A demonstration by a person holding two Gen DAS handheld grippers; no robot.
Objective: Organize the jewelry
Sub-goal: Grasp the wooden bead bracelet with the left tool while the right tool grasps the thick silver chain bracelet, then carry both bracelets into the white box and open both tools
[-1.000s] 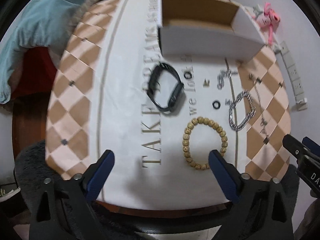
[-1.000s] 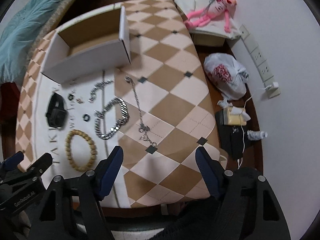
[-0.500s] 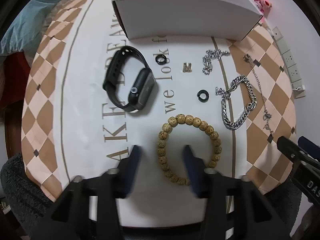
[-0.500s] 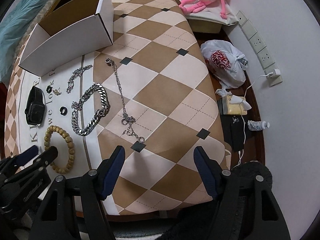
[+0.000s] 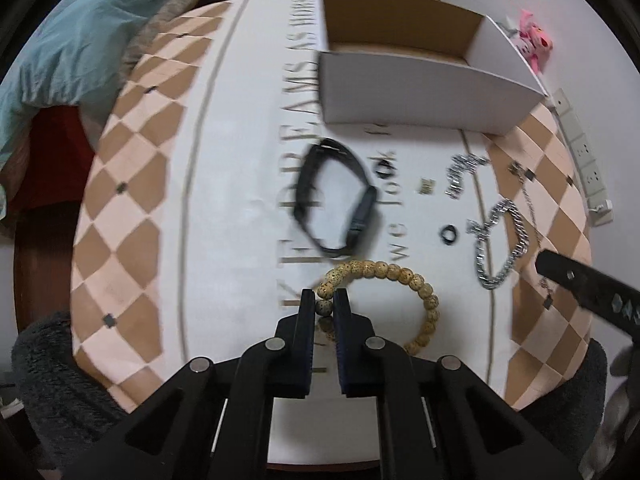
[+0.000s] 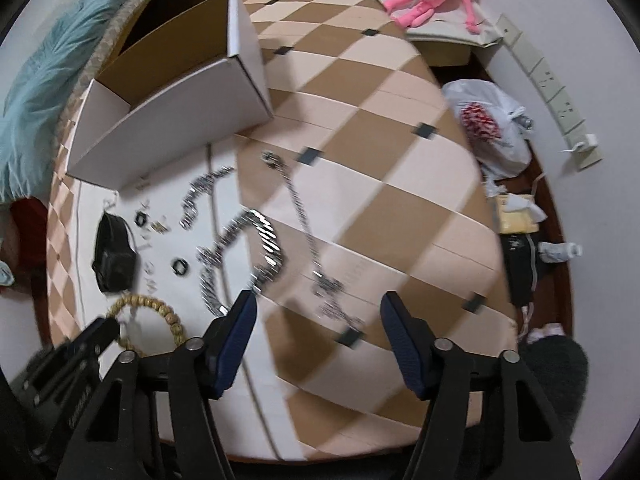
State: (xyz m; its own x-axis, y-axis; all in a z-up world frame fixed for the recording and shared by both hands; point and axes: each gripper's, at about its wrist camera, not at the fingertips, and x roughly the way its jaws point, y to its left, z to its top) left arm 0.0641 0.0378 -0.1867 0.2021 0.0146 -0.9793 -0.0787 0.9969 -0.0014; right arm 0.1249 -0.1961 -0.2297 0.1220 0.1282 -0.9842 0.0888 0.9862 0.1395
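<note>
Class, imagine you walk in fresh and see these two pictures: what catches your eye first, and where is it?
First, the left claw at the bottom centre of its view, pinched shut on one bead of the wooden bead bracelet lying on the white cloth. Next, the open white box standing at the far side of the table, with the black smartwatch just in front of it. The right claw is closing over the thin silver necklace, not yet gripping it.

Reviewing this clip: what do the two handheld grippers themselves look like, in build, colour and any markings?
Both are the same build. The left gripper and right gripper have black angular linkage arms joined by round silver pivot pins, ending in two flat fingers faced with dark blue ribbed pads. Each shows white lettering on its black side when seen from the other camera, too blurred to read. No cables, hands or sleeves are visible.
</note>
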